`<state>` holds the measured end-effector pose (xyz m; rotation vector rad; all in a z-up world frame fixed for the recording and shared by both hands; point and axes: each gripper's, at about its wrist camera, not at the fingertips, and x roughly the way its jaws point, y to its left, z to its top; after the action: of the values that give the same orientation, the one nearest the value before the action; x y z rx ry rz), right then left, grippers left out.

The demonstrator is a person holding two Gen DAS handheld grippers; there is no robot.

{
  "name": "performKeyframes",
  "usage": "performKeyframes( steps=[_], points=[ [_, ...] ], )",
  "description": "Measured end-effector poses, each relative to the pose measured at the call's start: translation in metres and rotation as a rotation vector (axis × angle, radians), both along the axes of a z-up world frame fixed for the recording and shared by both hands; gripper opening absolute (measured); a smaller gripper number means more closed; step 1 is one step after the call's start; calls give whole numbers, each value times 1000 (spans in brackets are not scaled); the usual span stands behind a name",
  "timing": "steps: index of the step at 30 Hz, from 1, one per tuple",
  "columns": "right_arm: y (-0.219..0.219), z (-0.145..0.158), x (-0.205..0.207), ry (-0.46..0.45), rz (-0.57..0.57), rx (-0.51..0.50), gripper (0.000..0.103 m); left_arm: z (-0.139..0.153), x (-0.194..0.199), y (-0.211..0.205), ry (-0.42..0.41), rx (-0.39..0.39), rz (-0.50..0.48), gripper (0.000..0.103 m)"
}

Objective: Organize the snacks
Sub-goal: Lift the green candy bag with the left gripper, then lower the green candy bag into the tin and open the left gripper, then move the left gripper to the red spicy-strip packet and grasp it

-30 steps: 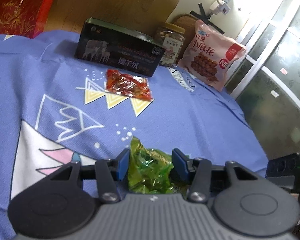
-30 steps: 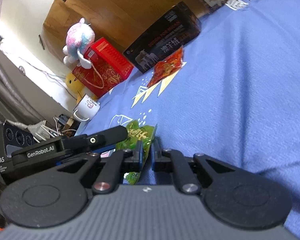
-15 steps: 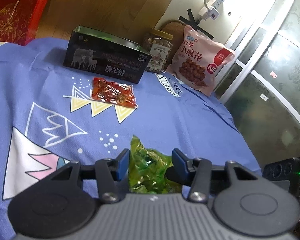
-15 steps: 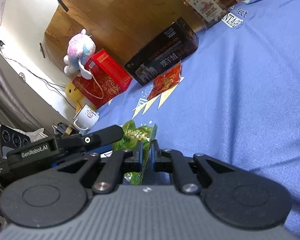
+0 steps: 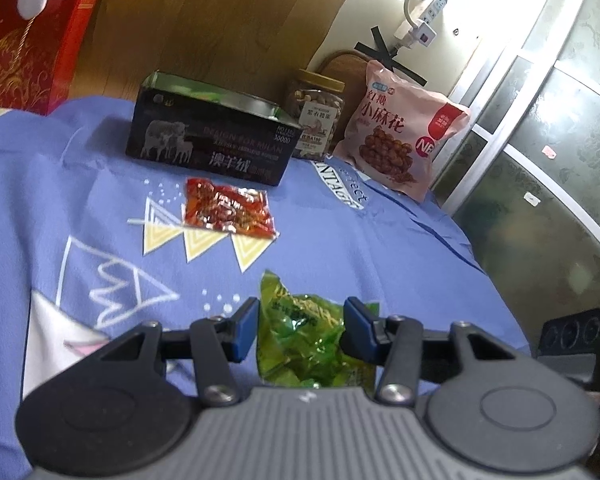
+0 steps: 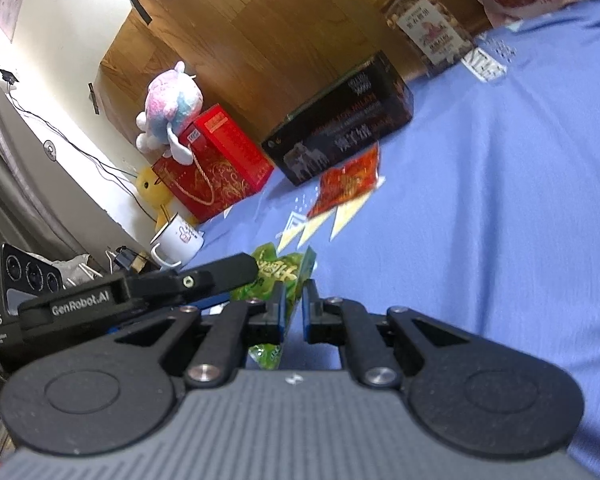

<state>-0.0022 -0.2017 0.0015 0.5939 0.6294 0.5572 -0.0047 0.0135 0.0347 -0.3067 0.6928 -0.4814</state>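
Left wrist view: the left tool [image 5: 300, 330] holds the green snack packet [image 5: 304, 340] across its width, above the bed [image 5: 380, 248].

Right wrist view: the right tool [image 6: 293, 314] pinches the packet's thin edge; opposing pulls could probably tear it.

Ahead of the jaws, open blue printed bedsheet [image 5: 340, 240] runs to a flat red crinkly snack packet [image 5: 226, 208]. Behind it a black rectangular tin box [image 5: 212, 148], a clear plastic nut jar [image 5: 316, 120] and a pink snack bag [image 5: 400, 136] close off the far edge.
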Motion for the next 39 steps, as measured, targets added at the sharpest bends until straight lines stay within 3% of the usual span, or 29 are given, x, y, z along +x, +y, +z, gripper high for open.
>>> performKeyframes(
  steps=[7, 13, 17, 21, 24, 25, 26, 27, 28, 31, 33, 34, 35, 39],
  points=[
    [2, 21, 40, -57, 10, -19, 11, 12, 45, 5, -29, -73, 66, 46],
    [13, 55, 106, -153, 58, -39, 11, 36, 108, 15, -77, -132, 141, 46],
    [26, 76, 165, -205, 57, -102, 11, 52, 165, 13, -106, -114, 183, 46],
    [34, 81, 223, -226, 25, -173, 11, 55, 223, 6, -124, -47, 196, 46],
    [41, 73, 259, -200, 10, -270, 13, 43, 258, 2, -70, -16, 218, 42],
    [44, 68, 267, -192, 2, -319, 14, 37, 267, 1, -48, -8, 224, 46],
    [46, 65, 271, -194, -29, -377, 29, 33, 272, 1, -30, 5, 232, 47],
    [44, 63, 272, -204, -64, -407, 45, 30, 275, 2, -12, 20, 243, 47],
    [37, 63, 268, -213, -108, -402, 45, 30, 270, 6, -12, 16, 248, 47],
    [-1, 66, 239, -219, -130, -262, 45, 32, 236, 30, -52, -34, 222, 47],
    [-25, 61, 216, -198, -90, -189, 45, 27, 209, 47, -58, -55, 185, 48],
    [-34, 53, 205, -167, -54, -155, 45, 24, 198, 51, -54, -52, 172, 55],
    [-39, 43, 196, -125, -18, -132, 45, 19, 192, 52, -27, -42, 163, 57],
    [-22, 5, 184, -14, 52, -197, 45, -8, 166, 48, 50, -26, 140, 57]
  ],
)
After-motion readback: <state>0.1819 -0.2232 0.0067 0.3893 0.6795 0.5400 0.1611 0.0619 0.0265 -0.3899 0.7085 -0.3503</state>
